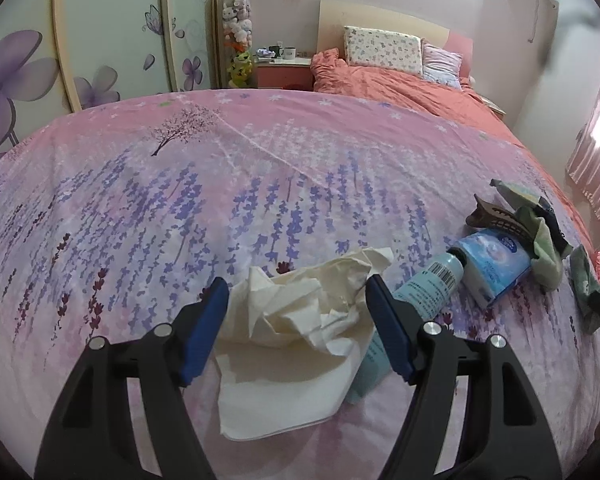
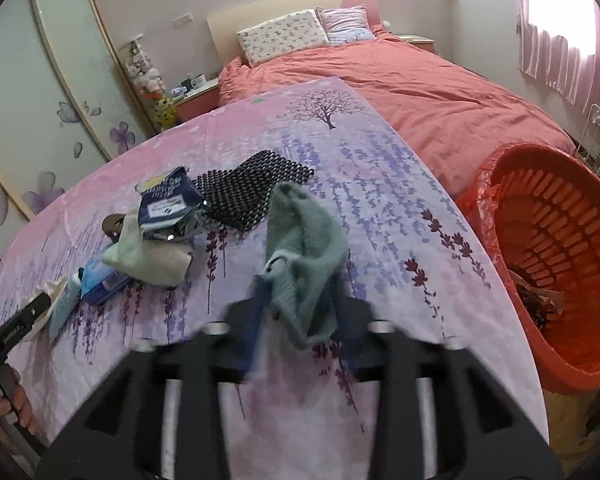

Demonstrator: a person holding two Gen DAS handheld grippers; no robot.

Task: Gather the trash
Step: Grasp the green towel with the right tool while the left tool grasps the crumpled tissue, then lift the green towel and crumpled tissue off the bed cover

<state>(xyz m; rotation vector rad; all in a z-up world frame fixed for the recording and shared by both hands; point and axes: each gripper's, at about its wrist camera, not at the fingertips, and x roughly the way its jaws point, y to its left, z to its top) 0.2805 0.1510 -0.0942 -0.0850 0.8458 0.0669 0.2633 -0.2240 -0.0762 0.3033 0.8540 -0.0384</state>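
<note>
Pink lavender-print sheet (image 1: 260,184) spread flat, filling most of both views; coral duvet (image 2: 440,92) and pillows beyond at 12 o'clock.

Orange trash basket (image 2: 556,248) with red liner at 3 o'clock of right wrist view, just off the sheet edge; some dark scraps at the bottom.

Teal fuzzy cloth (image 2: 304,256) pinched between the right gripper (image 2: 300,320) fingers, hanging in a bunch above the sheet; frame motion-blurred there.

Crumpled white tissue (image 1: 296,320) lying on the sheet between the blue pads of the left gripper (image 1: 296,332); jaws spread wide, pads either side, contact with the tissue not clear.

Black mesh mat (image 2: 248,188) flat at 11 o'clock of the teal cloth.

Pale green cloth (image 2: 148,256) heaped at 9 o'clock, blue-and-white wrapper (image 2: 168,204) leaning on top.

Blue tissue pack (image 1: 492,268) at 2 o'clock of left gripper, touching light-blue tube (image 1: 416,292), which lies just beside the right pad.

Brown hair claw (image 1: 496,216) just behind the pack.
</note>
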